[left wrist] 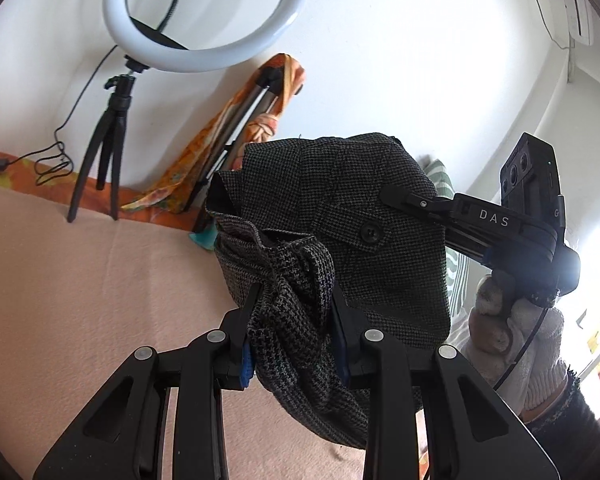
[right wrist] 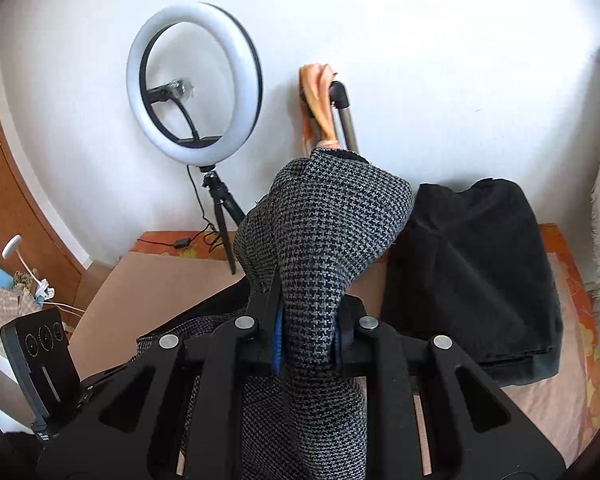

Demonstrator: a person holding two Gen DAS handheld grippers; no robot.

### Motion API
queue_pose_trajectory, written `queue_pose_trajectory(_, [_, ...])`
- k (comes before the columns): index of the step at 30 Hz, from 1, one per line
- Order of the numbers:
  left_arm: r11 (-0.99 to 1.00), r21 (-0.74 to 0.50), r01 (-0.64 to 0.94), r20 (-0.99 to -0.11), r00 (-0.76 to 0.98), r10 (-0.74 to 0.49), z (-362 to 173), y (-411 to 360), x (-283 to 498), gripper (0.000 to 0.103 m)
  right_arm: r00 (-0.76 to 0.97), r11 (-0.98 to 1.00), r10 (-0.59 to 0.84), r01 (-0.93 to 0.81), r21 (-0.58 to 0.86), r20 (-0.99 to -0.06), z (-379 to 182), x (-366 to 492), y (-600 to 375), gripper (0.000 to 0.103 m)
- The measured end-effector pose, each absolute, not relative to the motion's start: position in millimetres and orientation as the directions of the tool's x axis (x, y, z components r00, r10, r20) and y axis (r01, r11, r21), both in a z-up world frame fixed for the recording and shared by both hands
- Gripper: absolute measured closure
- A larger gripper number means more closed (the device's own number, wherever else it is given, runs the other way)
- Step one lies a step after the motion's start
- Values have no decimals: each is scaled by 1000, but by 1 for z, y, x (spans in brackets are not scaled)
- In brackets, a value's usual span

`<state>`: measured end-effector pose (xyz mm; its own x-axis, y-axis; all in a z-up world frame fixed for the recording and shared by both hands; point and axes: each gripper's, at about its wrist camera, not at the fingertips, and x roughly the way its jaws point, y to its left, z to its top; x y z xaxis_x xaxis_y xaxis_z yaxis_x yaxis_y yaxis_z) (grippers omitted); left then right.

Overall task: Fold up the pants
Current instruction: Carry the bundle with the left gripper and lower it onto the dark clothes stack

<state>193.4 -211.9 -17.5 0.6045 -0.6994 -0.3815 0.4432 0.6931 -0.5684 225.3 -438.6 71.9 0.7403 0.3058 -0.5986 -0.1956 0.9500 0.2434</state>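
Note:
The pants are grey houndstooth cloth with a black button, held up off the pink bed sheet. My left gripper is shut on a bunched part of the pants. My right gripper is shut on another bunch of the same pants, which rises in a peak above the jaws. In the left wrist view the right gripper reaches in from the right, held by a gloved hand, its tip on the cloth. The left gripper's body shows at the lower left of the right wrist view.
A ring light on a tripod stands on the bed by the white wall; it also shows in the right wrist view. A tripod draped in orange cloth leans beside it. A folded black garment lies on the bed at right.

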Motion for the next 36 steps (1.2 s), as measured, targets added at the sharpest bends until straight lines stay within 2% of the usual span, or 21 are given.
queue_pose_trajectory(9, [667,-537,516,-364,571,-736,-12,-287,218,75,777,975,216,-142,169,-591,87,243,-499,84])
queue_pose_trajectory(20, [677,-483,556,-350,586,-731,-6,-354,267,75,801,982,187,-149,113,-568,96,304,-553,84])
queue_pose_trajectory(31, [721,-457,520,-431,580,-691,-52,-387,290,75,761,960,264,-146,240,-593,36,367,-621,84])
queue_pose_trajectory(34, [735,-444,513,-463,571,-678,-64,-388,288,75,747,961,247,-107,255,-618,12,380,-639,84])
queue_pose_trajectory(36, [743,-443,501,-480,568,-669,-70,-384,285,74,739,967,209,-60,247,-640,-4,387,-649,79])
